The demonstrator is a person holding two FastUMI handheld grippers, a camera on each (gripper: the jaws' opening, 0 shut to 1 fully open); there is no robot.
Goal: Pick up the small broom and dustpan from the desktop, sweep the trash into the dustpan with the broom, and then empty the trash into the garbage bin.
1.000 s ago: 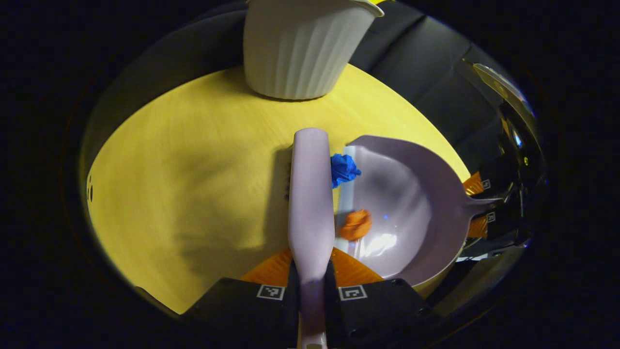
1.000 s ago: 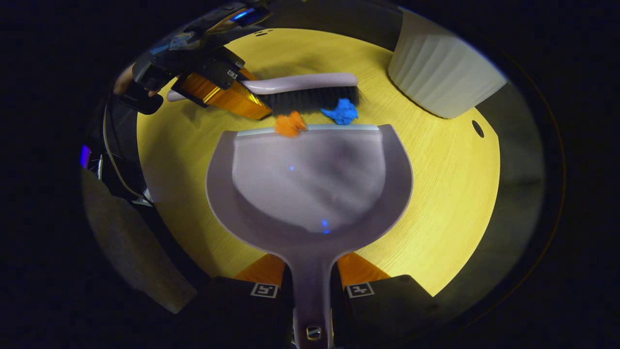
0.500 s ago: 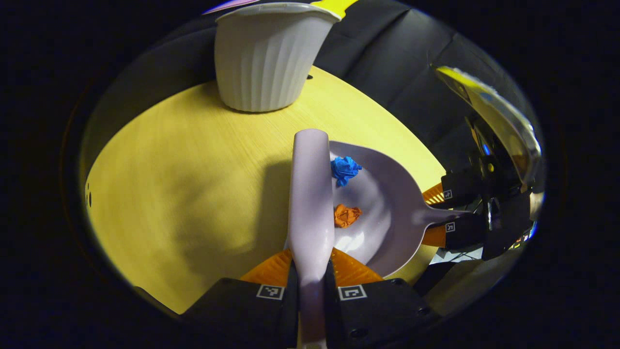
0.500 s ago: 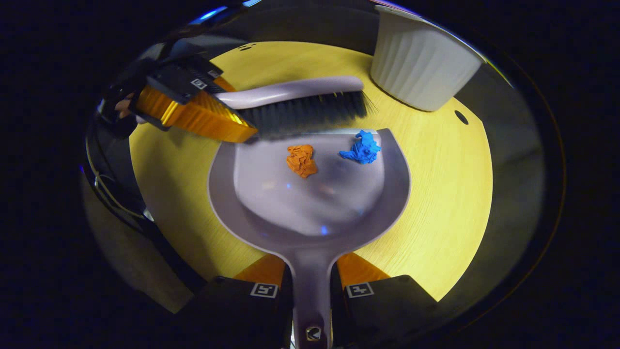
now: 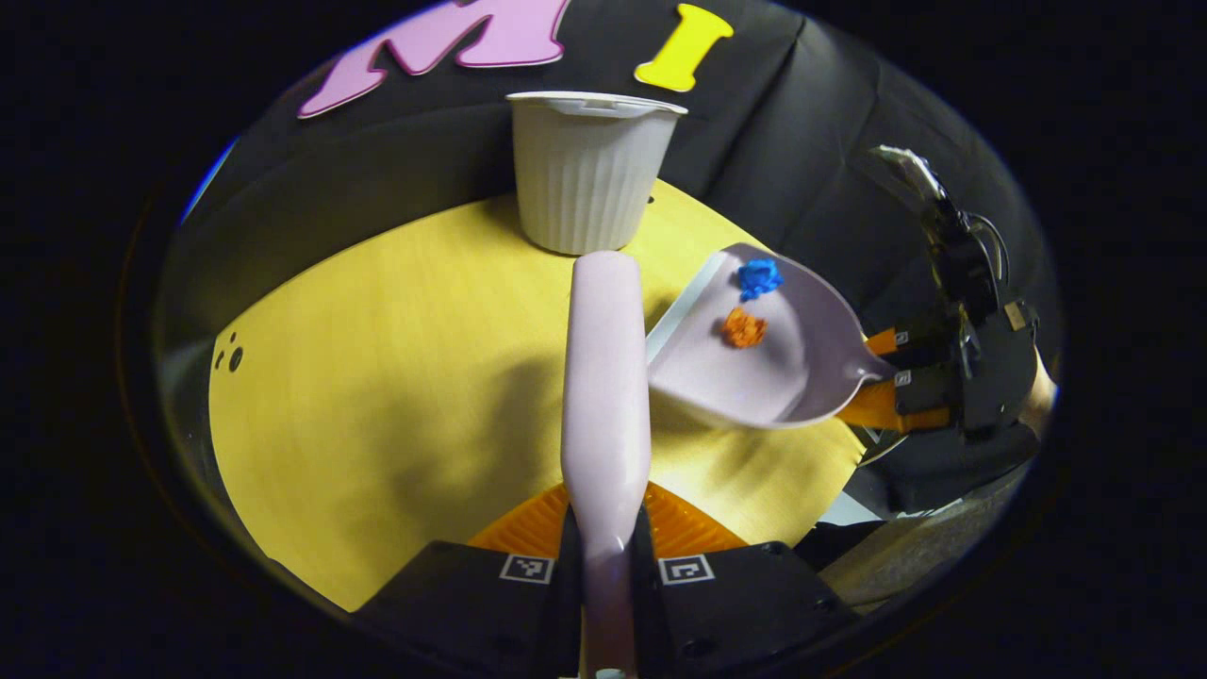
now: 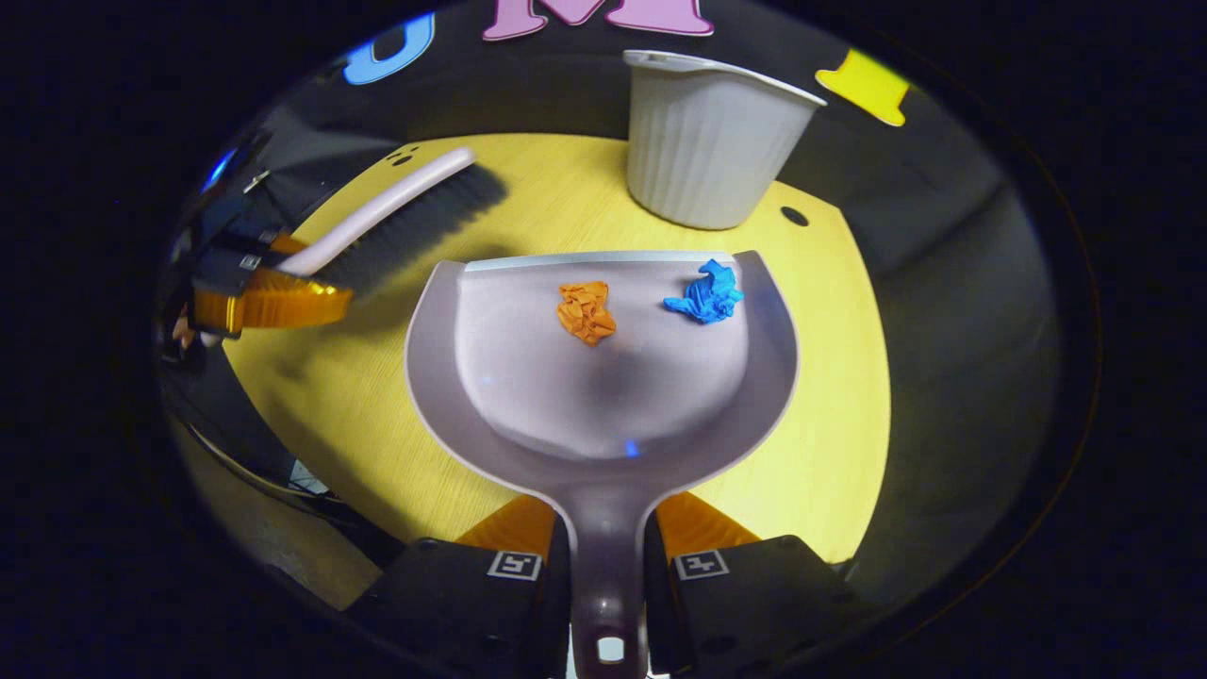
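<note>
My left gripper is shut on the handle of the pale lilac broom, which points forward over the yellow desktop. My right gripper is shut on the handle of the lilac dustpan. The dustpan hangs lifted above the desktop, to the right of the broom. An orange paper wad and a blue paper wad lie inside the pan near its front lip. The white ribbed garbage bin stands just beyond the pan. The broom is off to the left with the left gripper.
The bin stands at the desktop's far edge against the black cloth wall. Small holes pierce the desktop near the bin and at the far left. The desk's edge drops away close on the right of the dustpan.
Both wads went from the pan's lip into the dustpan. The dustpan then rose off the desktop, and the broom drew back to the left, away from the pan.
</note>
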